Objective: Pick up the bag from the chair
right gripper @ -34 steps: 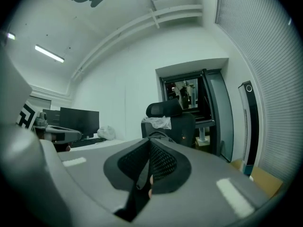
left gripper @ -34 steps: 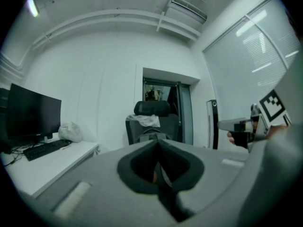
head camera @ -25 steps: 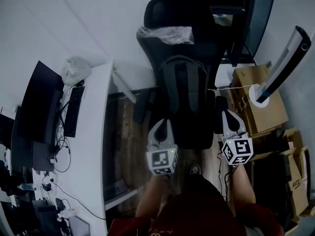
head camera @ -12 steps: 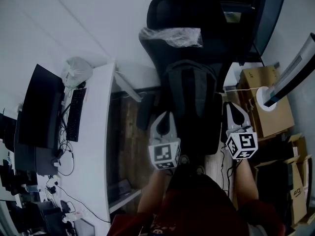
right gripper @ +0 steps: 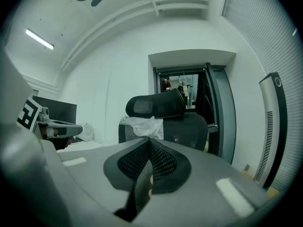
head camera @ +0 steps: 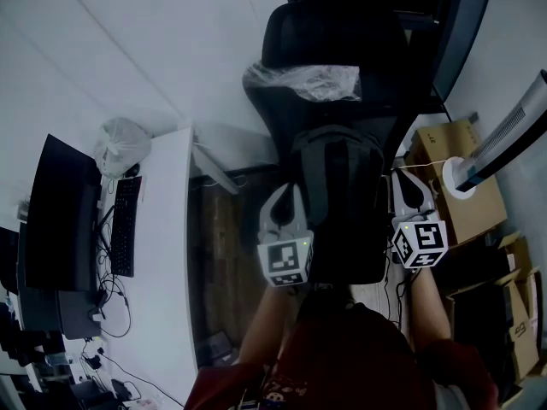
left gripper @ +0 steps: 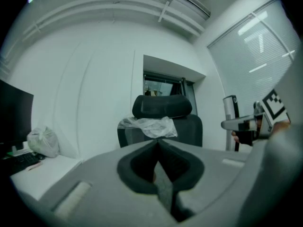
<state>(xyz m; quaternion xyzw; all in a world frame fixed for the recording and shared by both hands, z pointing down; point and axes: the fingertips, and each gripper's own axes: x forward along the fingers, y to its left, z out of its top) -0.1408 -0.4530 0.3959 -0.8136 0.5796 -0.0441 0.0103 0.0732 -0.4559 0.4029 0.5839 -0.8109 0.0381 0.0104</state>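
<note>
The bag [head camera: 338, 196] stands on the seat of the chair [head camera: 332, 32], leaning on its backrest, below a plastic sheet [head camera: 303, 80] draped over that backrest. The left gripper [head camera: 287, 202] hangs at the seat's left edge and the right gripper [head camera: 408, 191] at its right edge, both with jaws pressed together on nothing. Unless they part first, they will only nudge the soft bag (and an office chair likely rolls or swivels when pushed). A pinch on loose fabric may slip, or a strap may snag an armrest.
</note>
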